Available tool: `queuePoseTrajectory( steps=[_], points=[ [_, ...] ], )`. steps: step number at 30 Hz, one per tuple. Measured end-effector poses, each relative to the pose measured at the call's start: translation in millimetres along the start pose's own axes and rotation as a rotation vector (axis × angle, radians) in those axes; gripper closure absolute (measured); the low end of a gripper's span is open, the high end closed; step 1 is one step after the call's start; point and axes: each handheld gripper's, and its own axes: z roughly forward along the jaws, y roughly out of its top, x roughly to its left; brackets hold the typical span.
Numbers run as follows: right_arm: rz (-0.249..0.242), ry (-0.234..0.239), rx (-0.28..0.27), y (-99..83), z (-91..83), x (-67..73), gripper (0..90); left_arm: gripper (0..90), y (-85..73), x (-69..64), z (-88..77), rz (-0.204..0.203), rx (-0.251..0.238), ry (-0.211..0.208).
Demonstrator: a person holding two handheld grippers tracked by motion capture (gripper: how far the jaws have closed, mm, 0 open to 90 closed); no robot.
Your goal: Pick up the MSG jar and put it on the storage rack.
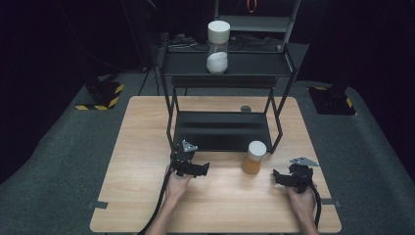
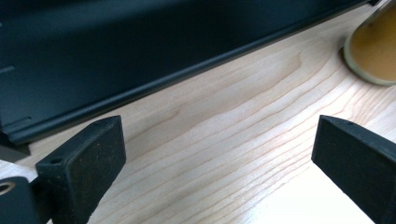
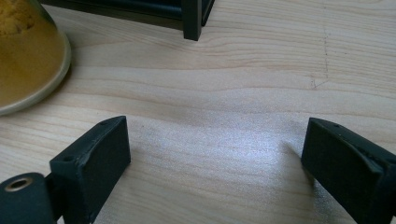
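Jars number two in the high view: one with orange contents point(image 1: 254, 157) and a white lid stands on the tabletop point(image 1: 137, 196) just in front of the black shelf rack's point(image 1: 222, 129) lower tray, toward the near right corner; a second jar with white contents point(image 1: 218, 47) stands on the rack's upper shelf at the far edge. Two grippers lie close to the near edge, one in each hand. The left gripper point(image 1: 201, 169) sits left of the orange jar, the right gripper point(image 1: 277, 176) right of it, both apart from the jar.

From the left gripper view, two black jaws stand wide apart and released over bare wood, nothing between them. The orange jar point(image 2: 373, 49) shows at the upper right, the rack's tray edge point(image 2: 140, 88) running across above.

From the right gripper view, two jaws are likewise spread and released, empty. The orange jar point(image 3: 25, 56) stands at the upper left, and one rack leg point(image 3: 192, 18) rests on the wood beyond.
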Motion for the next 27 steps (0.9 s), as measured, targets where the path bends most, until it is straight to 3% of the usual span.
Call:
queuePoseTrajectory(
  steps=[4,21,25,27],
  points=[
    [0.000,0.000,0.000,0.0,0.0,0.0,7.5,3.4,-5.1,-4.4,9.2,0.008,0.007,0.036],
    [0.000,0.000,0.000,0.0,0.0,0.0,7.4,4.3,-14.3,-8.2,27.1,-0.011,0.030,0.083],
    [0.000,0.000,0.000,0.2,0.2,0.0,7.3,4.7,-16.9,-13.2,28.4,0.001,0.024,0.103],
    [-0.002,0.000,0.000,0.3,0.4,-0.1,7.3,4.4,-20.9,-18.5,29.7,0.029,0.013,0.122]
  ],
)
